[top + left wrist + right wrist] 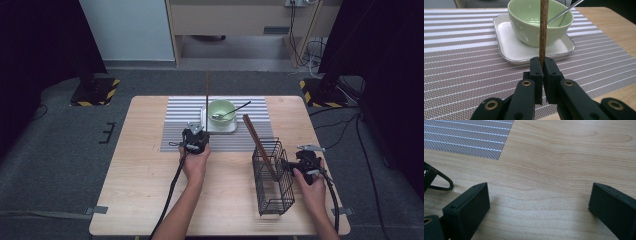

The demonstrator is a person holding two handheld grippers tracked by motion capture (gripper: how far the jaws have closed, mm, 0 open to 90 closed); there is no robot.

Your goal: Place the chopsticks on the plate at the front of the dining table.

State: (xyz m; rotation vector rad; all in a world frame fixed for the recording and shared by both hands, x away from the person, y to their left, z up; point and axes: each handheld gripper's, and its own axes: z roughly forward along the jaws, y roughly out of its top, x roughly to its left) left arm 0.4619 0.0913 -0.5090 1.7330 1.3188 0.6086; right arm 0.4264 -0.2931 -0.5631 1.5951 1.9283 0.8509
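Note:
My left gripper (pixel 202 132) is shut on a brown chopstick (pixel 207 95) that stands nearly upright in front of the green bowl (pixel 221 110). In the left gripper view the jaws (pixel 543 63) pinch the chopstick (pixel 543 30) near its lower end, and the bowl (pixel 534 22) sits just behind on a white square plate (pixel 506 37). A metal spoon (pixel 231 112) lies in the bowl. My right gripper (pixel 306 156) stands open just right of the black wire basket (pixel 272 177), with only bare wood between its jaws (pixel 539 202). Another chopstick (pixel 257 142) leans in the basket.
A striped placemat (pixel 180 125) lies under the plate across the table's far middle. Its corner (pixel 466 137) and a wire loop of the basket (pixel 441 181) show in the right gripper view. Bare wood spreads over the near left of the table (pixel 135 190).

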